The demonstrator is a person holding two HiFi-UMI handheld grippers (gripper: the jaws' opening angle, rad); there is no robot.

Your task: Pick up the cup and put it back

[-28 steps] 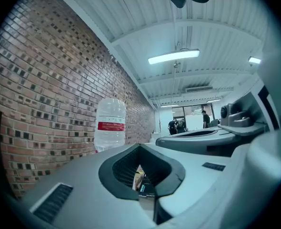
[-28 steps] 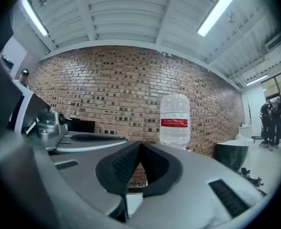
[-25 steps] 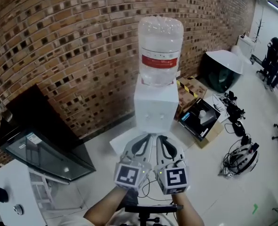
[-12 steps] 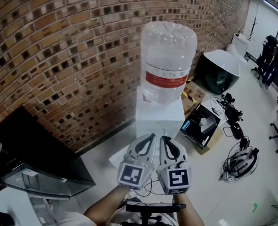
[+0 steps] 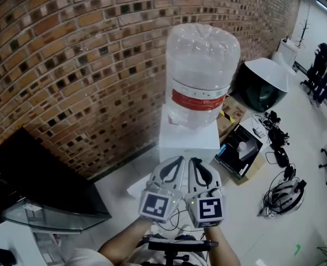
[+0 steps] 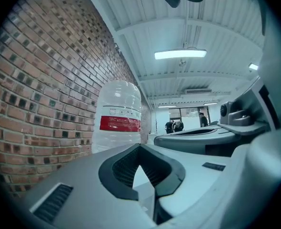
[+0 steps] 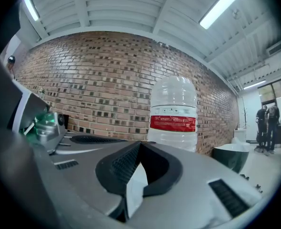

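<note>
No cup shows in any view. A white water dispenser (image 5: 188, 134) stands against the brick wall, topped by a large clear bottle (image 5: 202, 73) with a red label. My left gripper (image 5: 170, 172) and right gripper (image 5: 199, 172) are held side by side just in front of the dispenser, pointing at it. Both are shut with nothing between the jaws. In the left gripper view the left gripper (image 6: 140, 149) has the bottle (image 6: 117, 116) ahead to its left. The right gripper (image 7: 139, 144) sees the same bottle (image 7: 174, 116) ahead and slightly right.
A curved brick wall (image 5: 86, 65) runs behind the dispenser. A black glass-fronted cabinet (image 5: 36, 187) stands at the left. To the right, a dark dome-shaped object (image 5: 260, 85), an open box (image 5: 238, 148), and a helmet with cables (image 5: 285, 193) lie on the floor. People (image 5: 324, 65) stand far right.
The dispenser and bottle have grown larger in the head view as both grippers moved forward toward them together. The jaws stayed shut.
</note>
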